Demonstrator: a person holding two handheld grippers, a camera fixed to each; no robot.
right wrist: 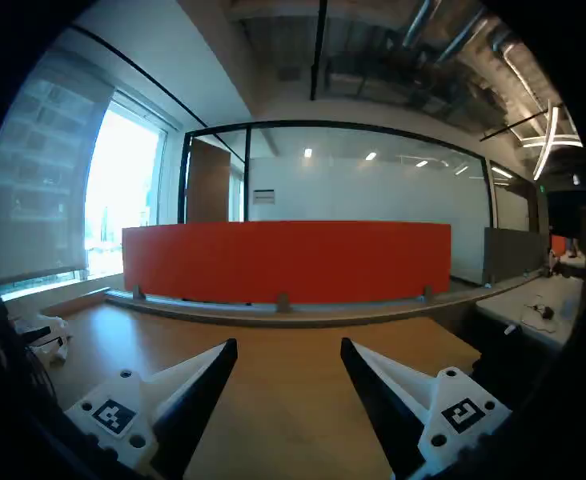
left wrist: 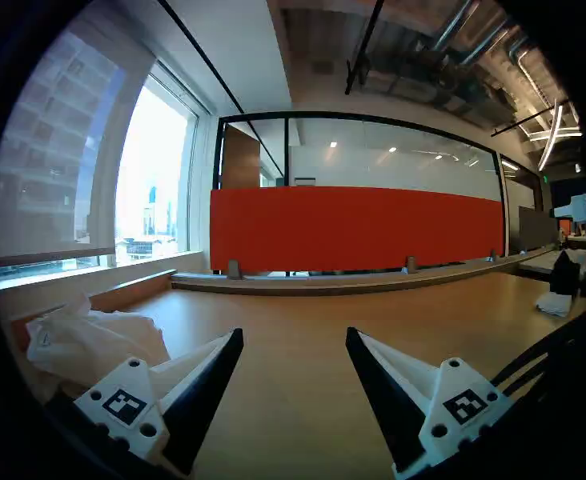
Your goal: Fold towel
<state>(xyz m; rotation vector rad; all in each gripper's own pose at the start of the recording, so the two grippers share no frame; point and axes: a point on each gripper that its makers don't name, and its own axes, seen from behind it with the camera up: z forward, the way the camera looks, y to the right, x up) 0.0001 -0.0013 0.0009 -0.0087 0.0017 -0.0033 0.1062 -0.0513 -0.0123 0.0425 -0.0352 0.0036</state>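
My left gripper point(left wrist: 294, 336) is open above a bare wooden table point(left wrist: 309, 320), nothing between its white and black fingers point(left wrist: 205, 376). A crumpled white cloth or bag point(left wrist: 93, 340) lies at the table's left edge, just beyond the left finger. In the right gripper view my right gripper point(right wrist: 288, 346) is open too, hovering over the same wooden table point(right wrist: 293, 352) with an empty gap. I cannot say for certain that the white bundle is the towel.
An orange divider panel point(left wrist: 357, 228) stands along the table's far edge, also seen as the orange panel point(right wrist: 285, 260). Windows point(left wrist: 149, 184) line the left side. A dark object on white paper point(left wrist: 561, 284) sits far right. A white desk with cables point(right wrist: 537, 308) stands right.
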